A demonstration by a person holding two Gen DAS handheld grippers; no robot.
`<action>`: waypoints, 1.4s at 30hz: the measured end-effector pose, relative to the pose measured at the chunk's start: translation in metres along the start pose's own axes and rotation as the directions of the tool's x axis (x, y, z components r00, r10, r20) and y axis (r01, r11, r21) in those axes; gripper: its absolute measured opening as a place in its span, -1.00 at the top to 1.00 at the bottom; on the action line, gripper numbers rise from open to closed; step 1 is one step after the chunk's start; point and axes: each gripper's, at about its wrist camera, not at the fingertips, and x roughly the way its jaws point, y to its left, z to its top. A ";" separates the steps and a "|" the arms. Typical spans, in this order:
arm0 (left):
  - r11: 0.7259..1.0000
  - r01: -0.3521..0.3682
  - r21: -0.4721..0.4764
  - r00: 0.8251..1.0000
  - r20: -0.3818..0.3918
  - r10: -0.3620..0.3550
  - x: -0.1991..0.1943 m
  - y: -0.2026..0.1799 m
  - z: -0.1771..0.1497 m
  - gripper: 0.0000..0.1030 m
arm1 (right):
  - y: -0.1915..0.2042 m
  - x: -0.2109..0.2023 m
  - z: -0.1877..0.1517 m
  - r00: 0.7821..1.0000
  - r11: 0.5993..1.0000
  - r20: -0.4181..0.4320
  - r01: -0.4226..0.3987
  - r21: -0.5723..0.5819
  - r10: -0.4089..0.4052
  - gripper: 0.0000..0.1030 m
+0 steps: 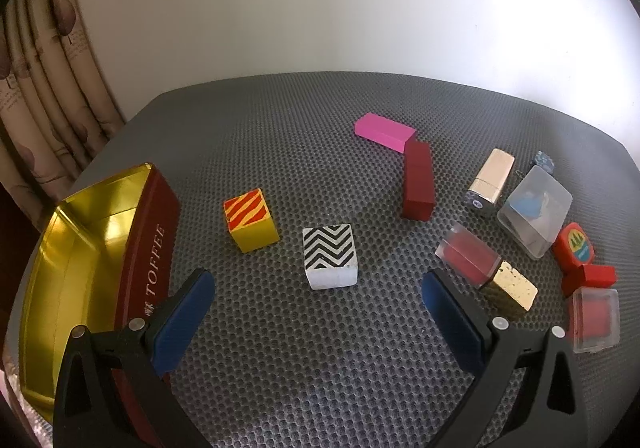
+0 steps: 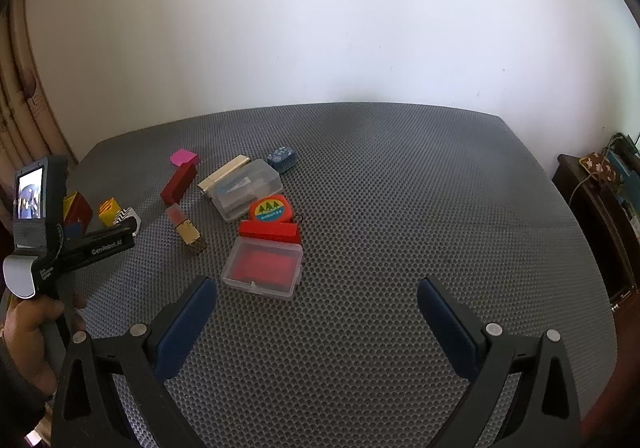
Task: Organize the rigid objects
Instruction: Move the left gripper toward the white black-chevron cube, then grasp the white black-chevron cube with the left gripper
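Note:
My left gripper (image 1: pixel 318 290) is open and empty, just short of a black-and-white zigzag cube (image 1: pixel 329 257). A yellow cube with red stripes (image 1: pixel 251 224) lies to its left, next to an open red TOFFEE tin (image 1: pixel 150 248) with a gold inside. A pink block (image 1: pixel 385 131), a dark red block (image 1: pixel 418 179), a gold lipstick case (image 1: pixel 491 180) and a red lipstick with a gold cap (image 1: pixel 486 270) lie further right. My right gripper (image 2: pixel 317 302) is open and empty, near a clear box with a red inside (image 2: pixel 264 267) and a red tape measure (image 2: pixel 271 221).
A clear plastic box (image 1: pixel 536 209) with blue contents and a small blue patterned object (image 1: pixel 545 161) lie at the right. The grey mat (image 2: pixel 400 228) spreads to the right of the objects. A curtain (image 1: pixel 44 87) hangs at the left, a dark cabinet (image 2: pixel 600 207) stands at the right.

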 end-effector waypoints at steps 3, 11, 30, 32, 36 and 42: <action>1.000 -0.007 0.006 1.000 -0.004 0.007 0.002 -0.002 0.000 -1.00 | -0.001 0.000 -0.001 1.000 1.000 0.000 -0.001 0.003 0.001 -1.00; 0.999 0.041 -0.008 0.999 -0.025 -0.041 0.011 0.003 -0.002 -0.99 | -0.002 0.001 -0.001 1.000 1.000 -0.003 -0.002 0.005 0.002 -1.00; 0.994 0.112 -0.011 0.987 -0.116 -0.112 0.045 0.012 0.013 0.49 | -0.001 -0.001 0.000 1.000 1.000 -0.006 -0.018 0.007 0.018 -1.00; 0.993 0.120 -0.007 0.987 -0.107 -0.120 0.040 0.010 0.013 0.49 | -0.001 -0.001 0.000 1.000 1.000 -0.006 -0.018 0.006 0.018 -1.00; 0.988 0.151 0.023 0.988 -0.048 -0.150 0.017 0.006 0.013 0.49 | 0.001 -0.001 -0.001 1.000 1.000 -0.007 -0.021 0.003 0.021 -1.00; 0.982 0.181 0.058 0.983 0.032 -0.183 -0.031 0.012 0.024 0.49 | 0.003 -0.002 -0.002 1.000 1.000 -0.012 -0.024 -0.003 0.024 -1.00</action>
